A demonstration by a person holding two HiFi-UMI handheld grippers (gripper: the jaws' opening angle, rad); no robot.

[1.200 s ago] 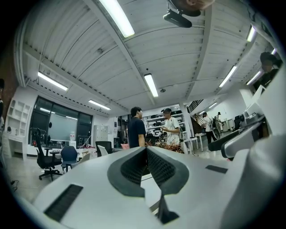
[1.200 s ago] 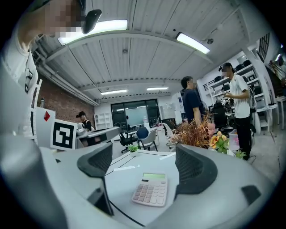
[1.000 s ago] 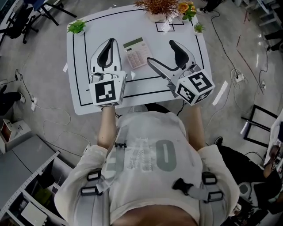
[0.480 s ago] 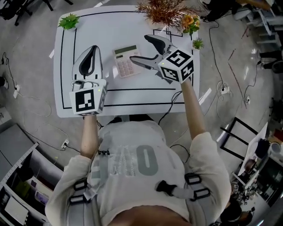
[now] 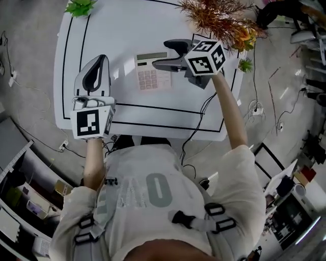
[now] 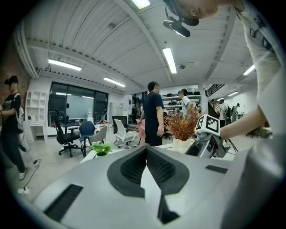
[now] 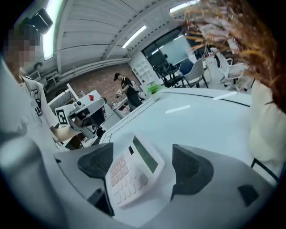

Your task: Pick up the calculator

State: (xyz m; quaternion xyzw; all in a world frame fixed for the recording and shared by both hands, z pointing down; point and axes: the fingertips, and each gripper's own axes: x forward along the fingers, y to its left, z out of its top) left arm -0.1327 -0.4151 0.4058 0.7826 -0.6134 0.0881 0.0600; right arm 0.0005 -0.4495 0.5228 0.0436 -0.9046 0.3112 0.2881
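A white calculator (image 5: 152,71) with pinkish keys lies flat on the white table (image 5: 168,117). My right gripper (image 5: 164,55) comes at it from the right, open, one jaw past its far edge and the other over its near part. In the right gripper view the calculator (image 7: 130,173) sits between the two dark pads (image 7: 190,167), which stand apart from it on either side. My left gripper (image 5: 97,69) hovers over the table's left part, well left of the calculator, shut with nothing in it. Its pads (image 6: 157,167) press together.
A pot of dried brown plants (image 5: 216,15) stands at the far edge just behind the right gripper, with orange flowers (image 5: 244,36) beside it. A small green plant (image 5: 80,6) marks the far left corner. A black cable (image 5: 202,114) hangs off the near edge. People stand (image 6: 153,114) beyond the table.
My right gripper has swung left and away from me until its open jaws flank the calculator. The left gripper has stayed over the table's left part, still shut.
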